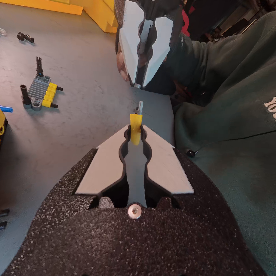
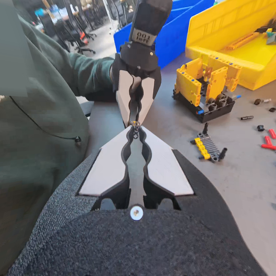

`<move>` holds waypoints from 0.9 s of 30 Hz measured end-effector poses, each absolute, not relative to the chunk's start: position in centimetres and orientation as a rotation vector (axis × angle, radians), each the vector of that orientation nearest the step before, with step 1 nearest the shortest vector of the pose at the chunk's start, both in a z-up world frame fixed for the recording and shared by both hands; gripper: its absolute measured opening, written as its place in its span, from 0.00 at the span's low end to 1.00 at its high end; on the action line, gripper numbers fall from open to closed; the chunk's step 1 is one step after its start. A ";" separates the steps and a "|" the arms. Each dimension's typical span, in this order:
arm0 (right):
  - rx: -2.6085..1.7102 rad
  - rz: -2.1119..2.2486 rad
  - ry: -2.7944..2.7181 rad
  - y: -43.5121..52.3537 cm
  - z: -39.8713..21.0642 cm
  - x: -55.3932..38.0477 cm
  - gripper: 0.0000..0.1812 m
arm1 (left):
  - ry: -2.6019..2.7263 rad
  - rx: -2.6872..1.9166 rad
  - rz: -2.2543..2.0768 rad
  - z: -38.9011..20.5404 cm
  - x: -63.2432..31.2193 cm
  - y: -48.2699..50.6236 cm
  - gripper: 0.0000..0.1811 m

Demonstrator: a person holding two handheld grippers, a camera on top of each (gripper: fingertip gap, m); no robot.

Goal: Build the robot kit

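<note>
Holding model parts [image 2: 267,35], yellow bin [image 2: 212,25].

A small yellow piece [image 1: 135,131] with a grey pin [image 1: 140,107] is being clamped upright between the left tongs' [image 1: 135,128] tips; a dark slim connector [image 2: 135,132] is being pinched by the right tongs [image 2: 135,127].

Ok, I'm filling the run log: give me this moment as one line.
left gripper: shut on yellow piece with grey pin | right gripper: shut on black connector | tips close, above grey table
</note>
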State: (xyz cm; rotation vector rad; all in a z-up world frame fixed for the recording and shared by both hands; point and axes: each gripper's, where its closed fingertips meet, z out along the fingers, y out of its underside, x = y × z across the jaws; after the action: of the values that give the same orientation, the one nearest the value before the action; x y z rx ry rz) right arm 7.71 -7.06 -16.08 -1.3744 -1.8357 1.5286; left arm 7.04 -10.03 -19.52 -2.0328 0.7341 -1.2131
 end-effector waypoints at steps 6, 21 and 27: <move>-1.385 1.722 -1.832 -8.0 -15.6 6.1 0.03 | 0.658 -1.988 -1.327 -18.5 6.7 -9.9 0.06; -1.361 1.689 -1.939 -8.5 -16.4 7.0 0.03 | 0.675 -2.012 -1.362 -18.9 7.0 -10.3 0.06; -1.361 1.693 -1.978 -8.9 -16.8 7.3 0.03 | 0.702 -2.026 -1.364 -19.2 7.3 -10.6 0.06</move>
State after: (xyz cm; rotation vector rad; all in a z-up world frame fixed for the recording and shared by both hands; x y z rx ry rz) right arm 7.26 -8.94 -16.79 -1.3607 -1.9776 1.6928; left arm 7.31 -10.65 -19.18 -2.0260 0.7020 -1.3639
